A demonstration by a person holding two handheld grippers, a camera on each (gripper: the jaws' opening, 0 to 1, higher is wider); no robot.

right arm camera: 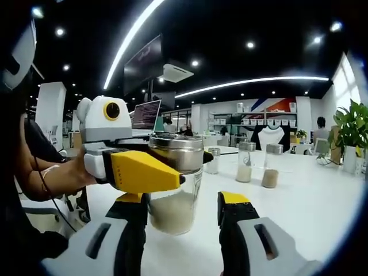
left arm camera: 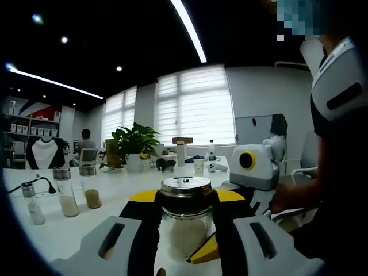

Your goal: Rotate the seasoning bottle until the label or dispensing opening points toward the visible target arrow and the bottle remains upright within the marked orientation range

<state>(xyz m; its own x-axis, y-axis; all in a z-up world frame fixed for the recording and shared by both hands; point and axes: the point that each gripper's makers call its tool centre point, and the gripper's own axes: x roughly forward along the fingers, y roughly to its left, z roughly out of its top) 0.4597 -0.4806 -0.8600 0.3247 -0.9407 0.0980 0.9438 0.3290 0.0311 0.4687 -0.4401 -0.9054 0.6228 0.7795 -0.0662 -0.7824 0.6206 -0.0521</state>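
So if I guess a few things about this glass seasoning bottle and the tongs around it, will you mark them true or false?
1. The seasoning bottle has a shiny metal lid. True.
2. It is empty. False: pale grains fill its lower part.
3. It lies on its side. False: it is upright.
4. Both tongs are far from it. False: the left tongs clasp it, and the right tongs straddle it with a gap on one side.
5. Smaller bottles stand on the white table. True.
6. A potted plant stands farther back. True.
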